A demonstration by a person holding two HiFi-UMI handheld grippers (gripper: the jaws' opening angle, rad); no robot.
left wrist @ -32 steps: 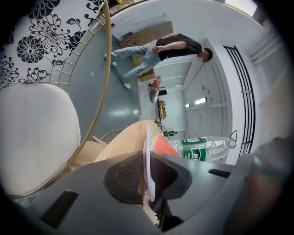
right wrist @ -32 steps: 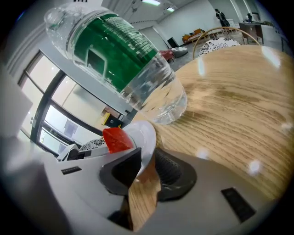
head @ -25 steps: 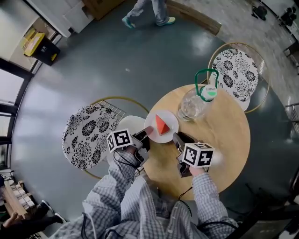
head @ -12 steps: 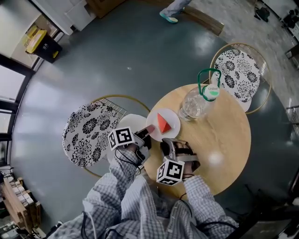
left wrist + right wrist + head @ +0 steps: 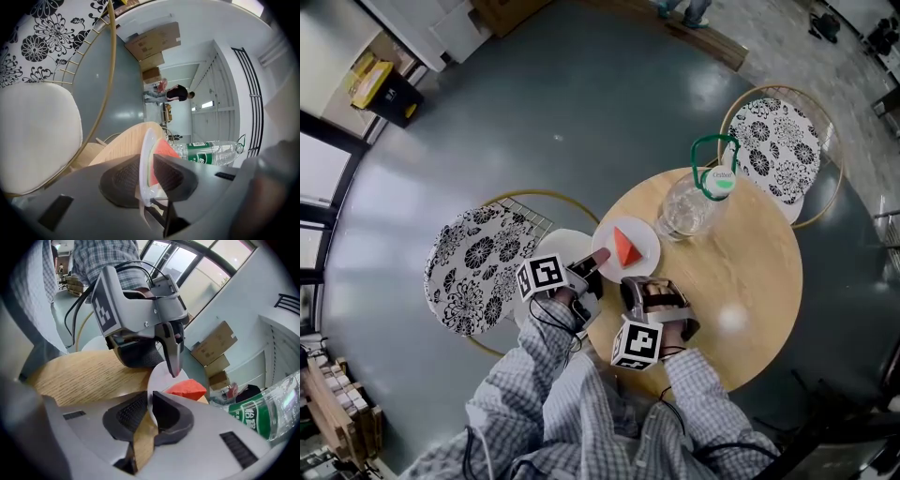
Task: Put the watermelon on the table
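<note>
The right gripper (image 5: 151, 406) is clenched on the near rim of the round white plastic plate (image 5: 643, 236); its jaws have just been closing onto that thin edge. The left gripper (image 5: 149, 174) has the plate's left rim between its jaws, which have just been easing apart, and the pads look slack rather than pressing.

In the plate's middle sits the red triangular watermelon wedge (image 5: 623, 247). The plate is at the left edge of the round pale wooden table (image 5: 741, 281) and seems to overhang it a little toward the white-cushioned chair seat (image 5: 551, 251). Whether it rests flat I cannot tell. A clear plastic bottle with a green label (image 5: 689, 206) is near it, to the far right.

To finish well, I judge the right gripper should keep the plate level and bring it rightward, fully onto the wood, stopping short of the bottle. The left should back straight off the rim so the wedge does not tip.
</note>
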